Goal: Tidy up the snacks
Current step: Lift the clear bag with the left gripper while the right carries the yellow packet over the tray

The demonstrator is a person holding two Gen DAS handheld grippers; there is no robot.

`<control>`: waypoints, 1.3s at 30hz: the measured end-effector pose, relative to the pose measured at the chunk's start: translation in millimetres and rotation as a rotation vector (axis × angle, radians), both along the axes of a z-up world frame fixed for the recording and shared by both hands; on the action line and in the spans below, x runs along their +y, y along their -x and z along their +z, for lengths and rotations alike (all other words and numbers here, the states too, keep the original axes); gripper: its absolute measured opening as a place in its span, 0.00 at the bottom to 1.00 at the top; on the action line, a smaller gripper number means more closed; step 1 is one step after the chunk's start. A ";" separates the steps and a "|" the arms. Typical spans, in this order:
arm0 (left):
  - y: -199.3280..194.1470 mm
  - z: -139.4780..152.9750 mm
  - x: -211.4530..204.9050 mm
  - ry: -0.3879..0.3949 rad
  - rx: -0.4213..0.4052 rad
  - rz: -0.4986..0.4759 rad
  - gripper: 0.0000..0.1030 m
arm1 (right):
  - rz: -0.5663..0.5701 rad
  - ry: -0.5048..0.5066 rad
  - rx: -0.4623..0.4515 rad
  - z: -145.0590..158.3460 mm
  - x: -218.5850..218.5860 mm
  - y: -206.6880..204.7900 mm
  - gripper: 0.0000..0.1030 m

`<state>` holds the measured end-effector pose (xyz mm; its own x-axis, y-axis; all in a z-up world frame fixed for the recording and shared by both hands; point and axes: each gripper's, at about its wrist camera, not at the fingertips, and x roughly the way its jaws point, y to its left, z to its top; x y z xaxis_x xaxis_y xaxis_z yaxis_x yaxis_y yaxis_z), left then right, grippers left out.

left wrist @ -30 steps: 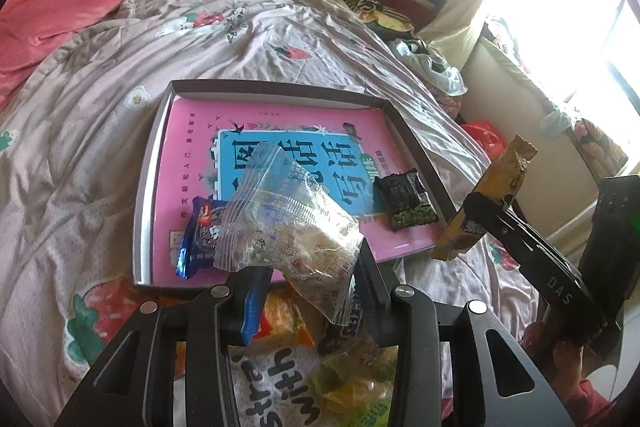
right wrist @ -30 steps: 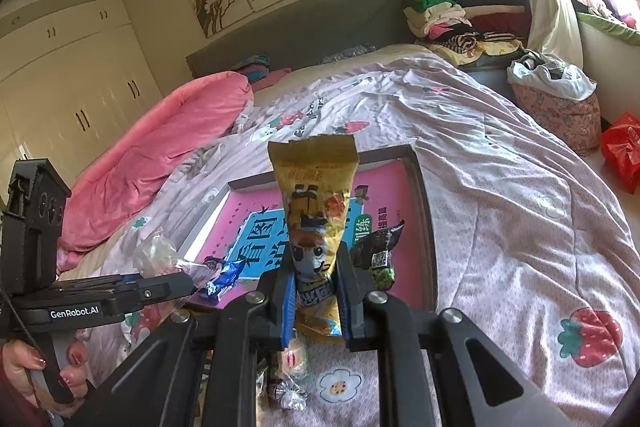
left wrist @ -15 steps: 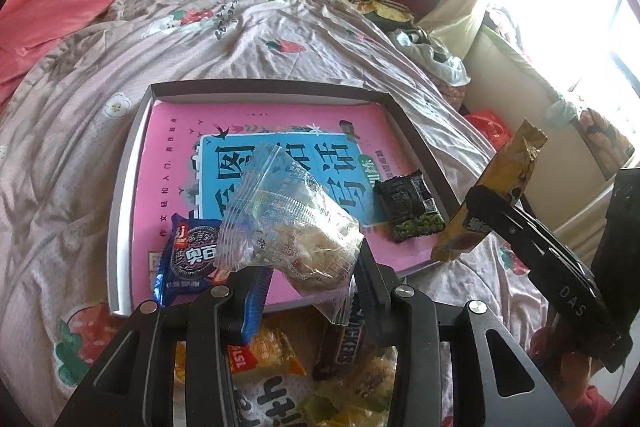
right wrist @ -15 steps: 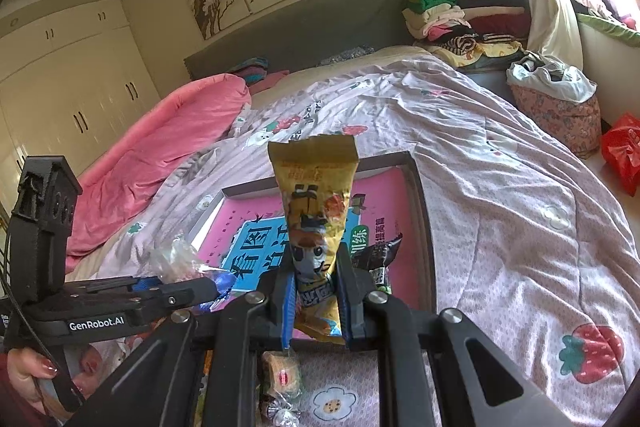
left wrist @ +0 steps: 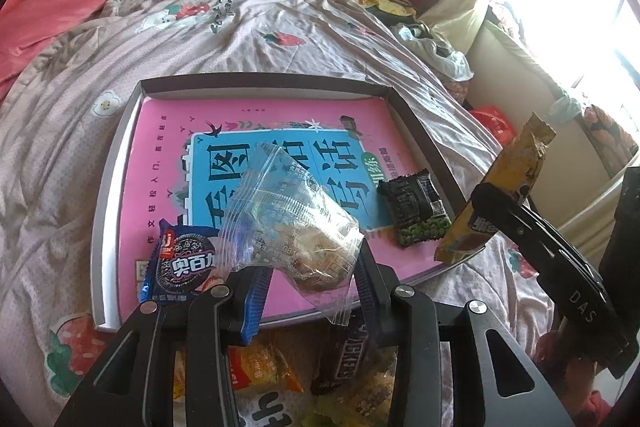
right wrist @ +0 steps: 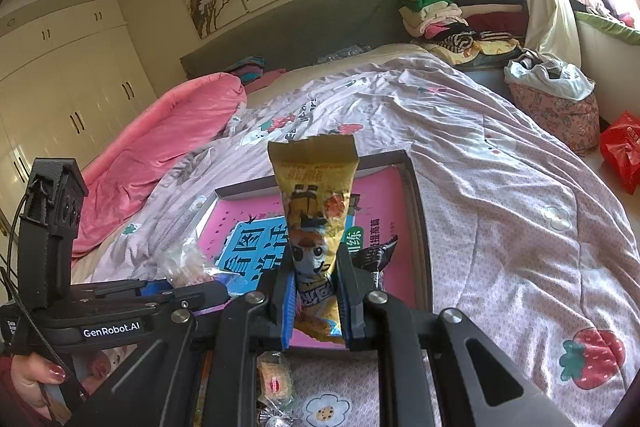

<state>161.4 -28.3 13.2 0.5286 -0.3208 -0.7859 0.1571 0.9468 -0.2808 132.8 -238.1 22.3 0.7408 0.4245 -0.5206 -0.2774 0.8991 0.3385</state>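
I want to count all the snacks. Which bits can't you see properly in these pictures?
- Left view: the snack pile near the bottom is mostly behind the left tool, so no count.
- Left view: the clear bag covers part of the Oreo pack and the book.
- Right view: the yellow packet hides most of the black packet.
- Right view: the left tool's tips, behind the right tool.

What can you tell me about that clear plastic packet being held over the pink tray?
The clear packet is a crinkly see-through wrapper with small printed text and pale, crumbly food inside. The left gripper pinches its lower end, so it sticks up tilted over the tray, hiding part of the blue cookie pack.
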 end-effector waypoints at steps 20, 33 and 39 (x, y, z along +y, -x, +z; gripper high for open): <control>-5.3 -16.3 -11.5 -0.030 0.018 -0.017 0.40 | 0.021 0.039 0.068 -20.4 9.7 -20.9 0.17; -7.2 -22.0 -11.7 -0.046 0.032 -0.005 0.40 | 0.017 0.098 0.141 -35.7 15.8 -28.4 0.17; -7.6 -25.2 -13.4 -0.054 0.044 -0.002 0.40 | 0.027 0.106 0.156 -39.6 18.1 -29.1 0.19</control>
<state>169.0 -41.7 -12.0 0.4929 -0.2780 -0.8245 0.1478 0.9606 -0.2355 161.9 -220.0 -17.3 0.6364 0.3801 -0.6712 -0.2536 0.9249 0.2833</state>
